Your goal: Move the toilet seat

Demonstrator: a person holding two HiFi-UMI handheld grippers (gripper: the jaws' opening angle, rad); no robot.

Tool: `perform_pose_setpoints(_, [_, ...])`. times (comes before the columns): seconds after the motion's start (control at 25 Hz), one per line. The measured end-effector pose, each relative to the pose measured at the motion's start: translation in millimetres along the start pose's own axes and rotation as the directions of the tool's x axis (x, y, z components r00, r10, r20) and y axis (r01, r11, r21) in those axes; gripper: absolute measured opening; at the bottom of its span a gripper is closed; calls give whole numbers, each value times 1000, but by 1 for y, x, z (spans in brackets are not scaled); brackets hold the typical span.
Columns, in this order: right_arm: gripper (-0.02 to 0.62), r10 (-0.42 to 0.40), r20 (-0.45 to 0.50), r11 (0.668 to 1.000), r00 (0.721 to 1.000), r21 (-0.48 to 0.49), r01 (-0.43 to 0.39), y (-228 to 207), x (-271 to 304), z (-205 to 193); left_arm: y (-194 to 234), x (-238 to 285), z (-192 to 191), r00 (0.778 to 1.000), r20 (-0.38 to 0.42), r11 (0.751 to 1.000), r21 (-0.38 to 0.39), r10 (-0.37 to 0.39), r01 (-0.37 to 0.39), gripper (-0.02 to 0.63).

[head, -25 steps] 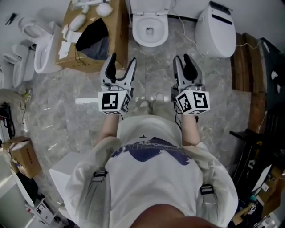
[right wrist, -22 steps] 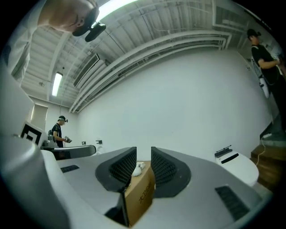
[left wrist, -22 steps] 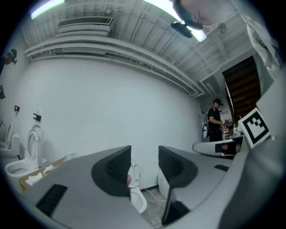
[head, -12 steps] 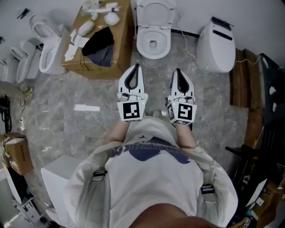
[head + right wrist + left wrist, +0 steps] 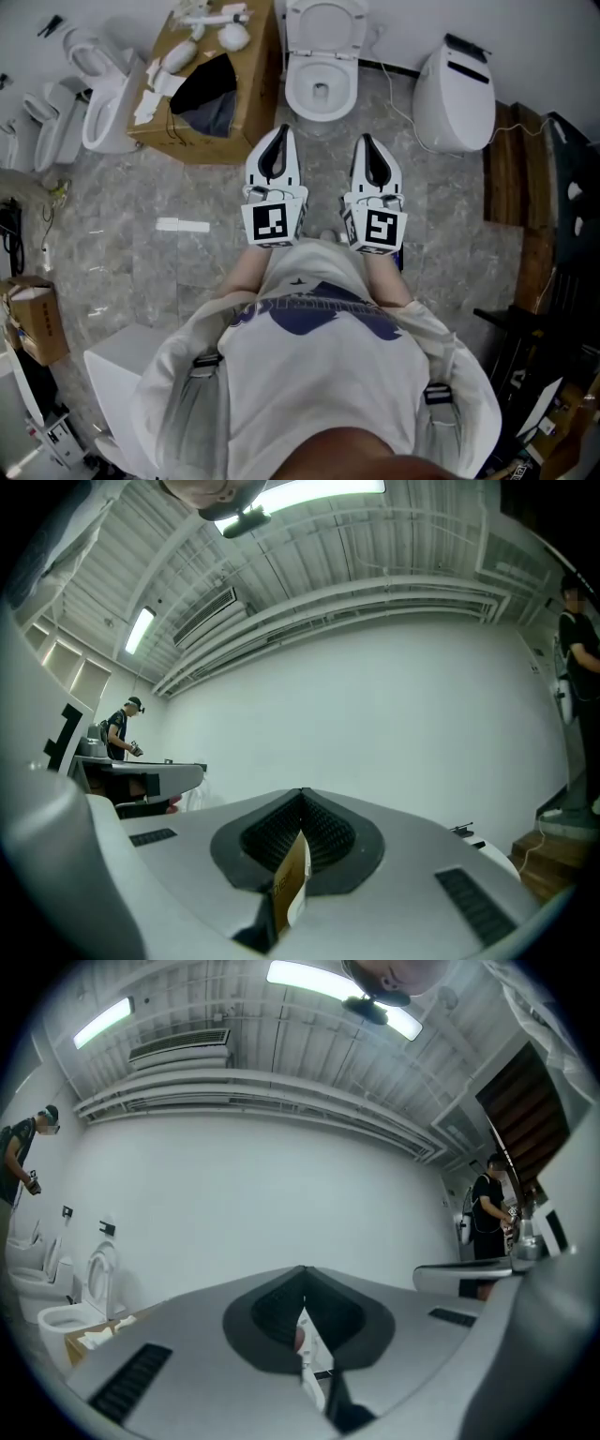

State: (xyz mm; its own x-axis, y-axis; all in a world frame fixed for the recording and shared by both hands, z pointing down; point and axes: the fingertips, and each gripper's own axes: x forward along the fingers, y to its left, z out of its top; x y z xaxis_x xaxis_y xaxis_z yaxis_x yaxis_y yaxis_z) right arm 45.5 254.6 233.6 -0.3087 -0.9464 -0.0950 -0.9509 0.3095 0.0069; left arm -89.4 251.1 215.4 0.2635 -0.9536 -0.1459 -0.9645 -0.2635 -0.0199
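A white toilet (image 5: 322, 66) stands against the far wall with its bowl uncovered; the seat ring (image 5: 321, 105) lies around the bowl. Both grippers are held side by side over the marble floor, a short way in front of the toilet and touching nothing. My left gripper (image 5: 284, 132) is shut and empty, pointing toward the bowl's left front. My right gripper (image 5: 364, 141) is shut and empty too, just to the right. In the left gripper view the left gripper (image 5: 303, 1271) has its jaws meeting before a white wall. In the right gripper view the right gripper (image 5: 302, 795) looks the same.
A cardboard box (image 5: 246, 79) with dark cloth and white parts stands left of the toilet. More toilets stand at the far left (image 5: 101, 105) and right (image 5: 456, 86). Wooden planks (image 5: 511, 155) line the right side. A white strip (image 5: 183, 225) lies on the floor. A person (image 5: 488, 1207) stands farther off.
Both grippers' jaws have gone from open to shut. The two grippers have drawn closer together and a little forward toward the toilet.
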Motion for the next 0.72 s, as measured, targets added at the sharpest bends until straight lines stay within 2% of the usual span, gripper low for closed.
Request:
perform_pose_setpoints(0.36, [9, -6, 19, 1000, 1000, -2, 6, -6, -1, 8, -11, 10, 5, 1000, 15, 1000, -2, -13, 13, -2])
perform_pose_setpoints(0.52, [8, 5, -5, 999, 1000, -33, -6, -4, 0, 6, -17, 12, 2, 1000, -8, 999, 48, -19, 19, -3])
perform_pose_setpoints(0.72, [6, 17, -3, 999, 1000, -41, -17, -1, -1, 7, -22, 11, 1, 999, -11, 998, 44, -42, 42, -3])
